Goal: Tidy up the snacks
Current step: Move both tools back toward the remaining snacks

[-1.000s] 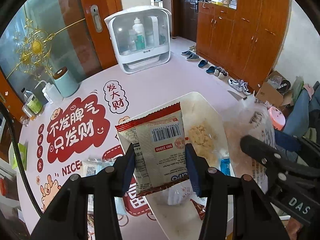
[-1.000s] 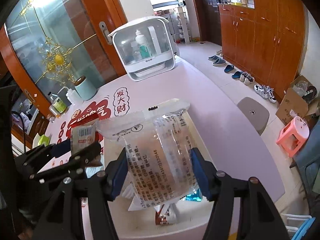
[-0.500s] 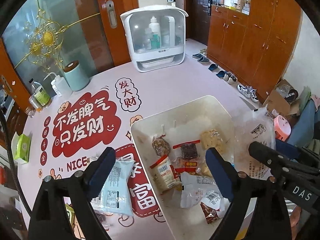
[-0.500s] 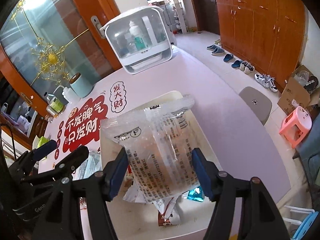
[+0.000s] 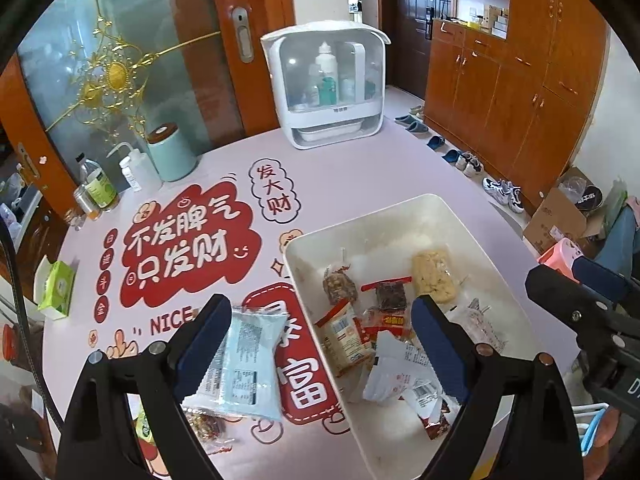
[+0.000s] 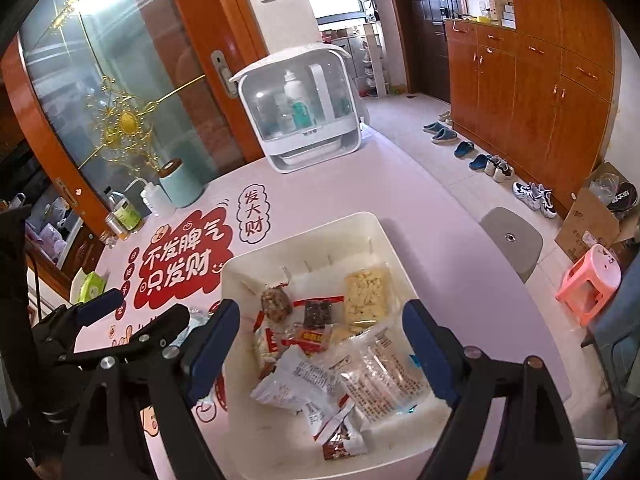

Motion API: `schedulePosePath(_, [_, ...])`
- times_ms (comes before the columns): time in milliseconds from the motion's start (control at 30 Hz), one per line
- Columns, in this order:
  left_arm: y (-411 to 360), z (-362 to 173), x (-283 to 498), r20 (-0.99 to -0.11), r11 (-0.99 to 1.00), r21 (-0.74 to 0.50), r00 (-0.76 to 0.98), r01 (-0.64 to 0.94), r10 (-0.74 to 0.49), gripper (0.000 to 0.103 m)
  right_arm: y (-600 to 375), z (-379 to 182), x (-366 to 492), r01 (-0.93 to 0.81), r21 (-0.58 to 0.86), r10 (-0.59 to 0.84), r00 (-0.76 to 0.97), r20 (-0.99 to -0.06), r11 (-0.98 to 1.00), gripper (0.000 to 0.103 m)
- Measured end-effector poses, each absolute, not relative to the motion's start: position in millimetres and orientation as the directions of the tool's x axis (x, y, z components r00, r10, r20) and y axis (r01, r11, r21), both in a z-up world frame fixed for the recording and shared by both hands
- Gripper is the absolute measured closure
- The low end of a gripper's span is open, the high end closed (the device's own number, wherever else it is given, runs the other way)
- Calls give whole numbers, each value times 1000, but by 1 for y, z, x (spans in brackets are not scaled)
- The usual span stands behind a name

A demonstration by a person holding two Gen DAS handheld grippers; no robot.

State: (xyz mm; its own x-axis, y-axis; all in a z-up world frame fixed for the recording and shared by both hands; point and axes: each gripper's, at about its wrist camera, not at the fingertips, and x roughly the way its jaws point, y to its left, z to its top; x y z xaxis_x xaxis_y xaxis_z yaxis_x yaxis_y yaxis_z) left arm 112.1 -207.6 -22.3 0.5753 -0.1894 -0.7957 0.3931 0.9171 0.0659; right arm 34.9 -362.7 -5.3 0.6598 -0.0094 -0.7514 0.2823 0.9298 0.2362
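A white bin (image 5: 400, 210) (image 6: 304, 232) on the pink table holds several snack packets, among them a red-edged packet (image 5: 344, 334) and a clear bag (image 6: 380, 380) lying at the bin's near right. My left gripper (image 5: 320, 332) is open and empty above the bin's near left rim. My right gripper (image 6: 320, 340) is open and empty above the bin. A pale blue packet (image 5: 244, 364) lies on the table left of the bin, under my left finger. More small snacks (image 5: 204, 428) lie at the table's near left.
A white cabinet with bottles (image 5: 326, 84) stands at the table's far side. A teal canister (image 5: 172, 156), a squeeze bottle (image 5: 132, 168) and a jar (image 5: 98, 192) stand far left. A green tissue box (image 5: 56, 290) sits at the left edge. Stools (image 6: 512, 240) stand right of the table.
Both grippers opened. The red-edged packet dropped from the left gripper into the bin, then the clear bag dropped from the right gripper into the bin.
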Motion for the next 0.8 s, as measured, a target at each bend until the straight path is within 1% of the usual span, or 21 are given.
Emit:
schedulePosePath(100, [-199,-19,105,-792,923,72,584,379,-178,12,-355,-2,28,270,227,-13,670,-742,936,19])
schedulePosePath(200, [-186,-17,97,-790,929,75,591,362,-166,12,-345,0,22,255,210,-11,659,-752,944,18])
schedulePosePath(367, [-158,-15,80,-781,942,100,612,319,-124,12,-328,0,15,201,222,46,633,-772,954,18])
schedulePosePath(467, [-132,-14,69,-778,953,119,623,277,-84,12,-313,2,11,153,215,70,638,-767,965,18])
schedulePosePath(600, [-87,-11,55,-773,971,141,634,196,-16,12,-288,4,12,90,168,76,626,-776,982,17])
schedulePosePath(700, [-52,-9,45,-765,977,171,642,125,52,12,-267,3,16,22,196,142,612,-778,980,17])
schedulePosePath(800, [-20,-8,36,-757,977,202,644,64,114,12,-246,4,22,-24,194,166,626,-762,981,17])
